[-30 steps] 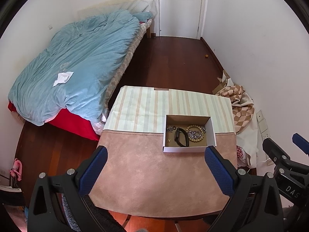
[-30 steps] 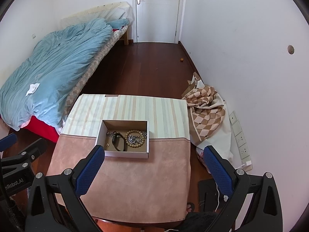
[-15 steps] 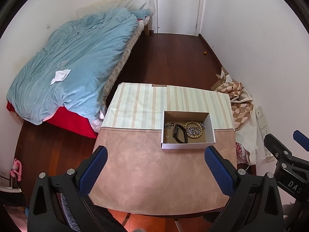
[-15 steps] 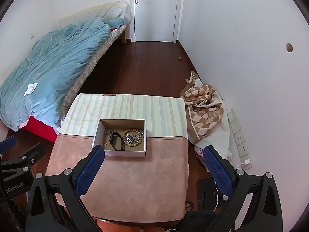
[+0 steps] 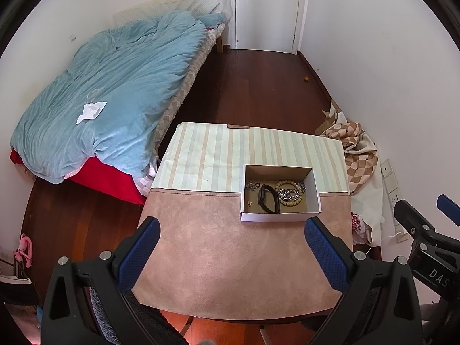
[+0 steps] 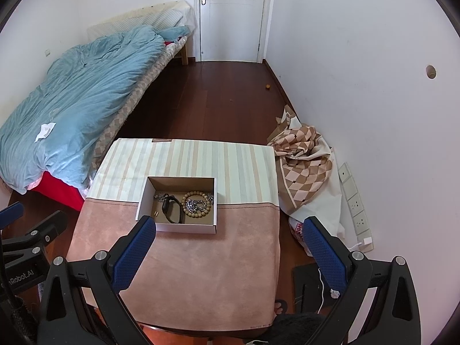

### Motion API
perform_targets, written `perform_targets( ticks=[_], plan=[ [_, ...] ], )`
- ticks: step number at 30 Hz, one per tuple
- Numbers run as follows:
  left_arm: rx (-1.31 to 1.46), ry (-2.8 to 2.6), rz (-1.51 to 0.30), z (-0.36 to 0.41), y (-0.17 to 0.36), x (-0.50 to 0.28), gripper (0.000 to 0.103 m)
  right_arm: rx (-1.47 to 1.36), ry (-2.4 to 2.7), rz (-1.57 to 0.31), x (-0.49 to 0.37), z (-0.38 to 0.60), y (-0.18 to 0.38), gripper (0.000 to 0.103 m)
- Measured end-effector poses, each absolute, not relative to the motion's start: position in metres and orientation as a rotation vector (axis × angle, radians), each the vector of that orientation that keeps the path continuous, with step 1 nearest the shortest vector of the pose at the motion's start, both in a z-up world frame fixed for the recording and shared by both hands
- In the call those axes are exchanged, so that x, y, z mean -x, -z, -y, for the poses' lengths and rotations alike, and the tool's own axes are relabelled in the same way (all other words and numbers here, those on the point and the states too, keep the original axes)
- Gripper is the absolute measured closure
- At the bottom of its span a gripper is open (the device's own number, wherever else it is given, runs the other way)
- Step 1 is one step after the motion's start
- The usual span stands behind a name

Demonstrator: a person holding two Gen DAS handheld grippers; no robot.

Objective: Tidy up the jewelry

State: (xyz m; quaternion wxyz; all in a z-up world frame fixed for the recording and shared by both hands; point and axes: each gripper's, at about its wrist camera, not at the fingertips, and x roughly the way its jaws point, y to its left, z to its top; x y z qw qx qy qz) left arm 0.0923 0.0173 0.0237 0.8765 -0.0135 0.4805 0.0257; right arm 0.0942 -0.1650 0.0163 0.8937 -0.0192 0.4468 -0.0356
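An open cardboard box (image 5: 280, 217) sits on the table (image 5: 230, 258), straddling the seam where the striped cloth meets the plain pink cloth. Inside the box lie a wooden bead bracelet (image 5: 289, 194), a silver chain (image 5: 289, 192) coiled within the bracelet's ring, a black band (image 5: 268, 199) just left of them, some small metal rings (image 5: 252, 186) at the far left corner and two tiny gold pieces (image 5: 248, 203) near the front wall.

The left gripper (image 5: 231, 254) hangs over the near part of the table, short of the box, its blue pads spread wide and holding nothing. The right gripper (image 6: 230, 253) is likewise short of the box, wide apart and empty; its left pad (image 6: 135, 251) overlaps the box's near left corner in the right wrist view (whether it touches cannot be told).

The box stands closer to the table's right edge than to its left, with bare pink cloth between its front wall and the near table edge. Beyond the table's right edge a checked cloth (image 6: 304, 166) is heaped against the wall; left of the table is a bed (image 5: 100, 100) with a blue duvet, and bare wooden floor (image 6: 215, 100) runs from the table's far edge to the door (image 6: 233, 14).
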Motion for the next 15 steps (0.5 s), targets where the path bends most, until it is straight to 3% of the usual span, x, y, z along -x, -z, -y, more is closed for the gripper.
perform_targets(
  ticks=[15],
  plan=[
    [0.031, -0.055, -1.001, -0.018, -0.0231, -0.0915, 0.0, 0.043, 0.072, -0.93, -0.0955, 0.1645, -0.0161, 0.0]
  ],
)
